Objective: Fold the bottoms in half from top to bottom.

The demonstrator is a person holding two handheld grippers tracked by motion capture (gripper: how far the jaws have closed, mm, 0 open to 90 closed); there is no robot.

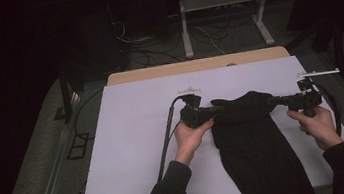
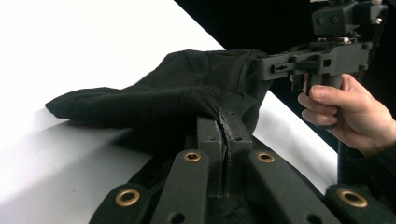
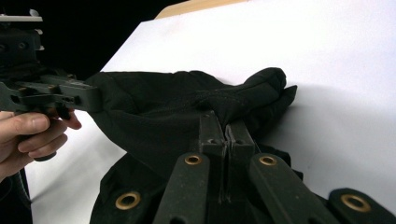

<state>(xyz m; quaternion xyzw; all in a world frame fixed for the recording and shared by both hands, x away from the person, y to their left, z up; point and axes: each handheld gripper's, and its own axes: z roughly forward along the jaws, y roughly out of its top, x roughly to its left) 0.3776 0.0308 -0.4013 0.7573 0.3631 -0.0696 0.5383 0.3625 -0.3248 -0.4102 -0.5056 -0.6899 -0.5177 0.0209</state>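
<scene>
The black garment lay on the right half of the white bench, its long body running from a raised far edge toward the near edge, where the hem hung slightly past the bench. It looked like soft, thin knit cloth: it sagged between the two grips, bunched into rounded folds at the far end, and draped flat wherever nothing lifted it. I judged it light and limp, with no stiffness to hold a shape, so it would follow whatever pulled it and fold or slump once slack. It seemed neither fragile nor slippery; the weave gave the pads something to bite on.

The sensible hold was at the two far corners of the edge, a pinch through the cloth on each side, kept apart so the fabric stayed taut between them.

That was how it was held. The left tool was closed tight on the left end of the raised edge, cloth squeezed between its pads. The right tool was likewise clamped on the right end, its pads pressed together with fabric caught between them. A hand gripped each tool from the near side.
</scene>
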